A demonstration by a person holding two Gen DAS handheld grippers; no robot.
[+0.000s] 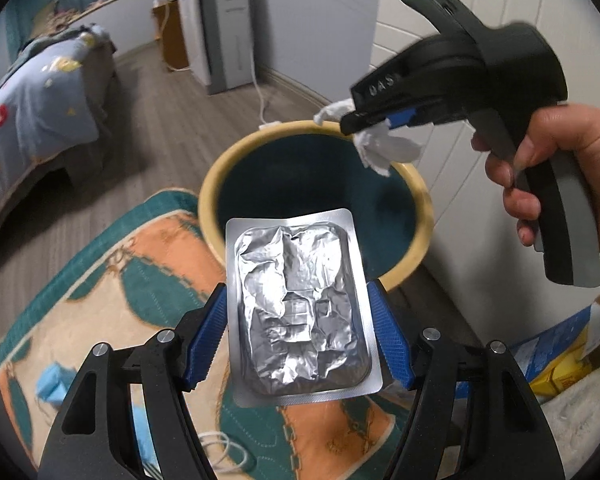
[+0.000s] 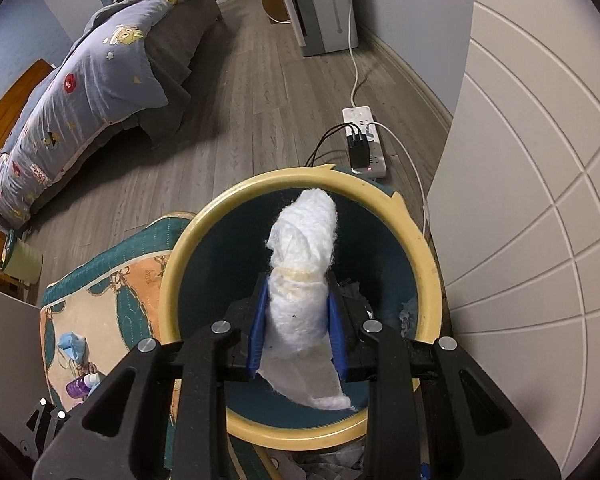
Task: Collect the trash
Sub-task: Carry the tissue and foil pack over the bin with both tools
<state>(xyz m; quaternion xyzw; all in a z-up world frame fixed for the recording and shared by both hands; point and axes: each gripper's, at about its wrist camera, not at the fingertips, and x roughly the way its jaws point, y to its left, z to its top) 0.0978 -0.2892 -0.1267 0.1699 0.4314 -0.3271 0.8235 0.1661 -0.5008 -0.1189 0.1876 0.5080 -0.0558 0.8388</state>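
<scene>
Left wrist view shows the left gripper (image 1: 298, 316) with its blue fingers (image 1: 210, 332) clamped on the long edges of a silver foil blister pack (image 1: 298, 312), which hangs above the near rim of the yellow-rimmed bin (image 1: 214, 184), partly over the patterned rug (image 1: 112, 280). Further in, the right gripper (image 1: 374, 122), held by the person's hand (image 1: 560, 172), pinches a white tissue wad (image 1: 384, 144) over the bin's far side. Right wrist view confirms this: the right gripper (image 2: 298, 320) has its fingers (image 2: 258, 328) shut on the rolled tissue wad (image 2: 300, 268), which sits squarely above the dark bin (image 2: 188, 240) opening. Letting the tissue go looks like the step at hand; being light, it may cling to the pads, so spreading the fingers wide and tipping them downward should help. The foil pack would do better carried further forward before release, or it may catch the rim and slide onto the rug. A blue face mask (image 2: 72, 344) and a small purple bottle (image 2: 80, 388) on the rug remain to be gathered.
</scene>
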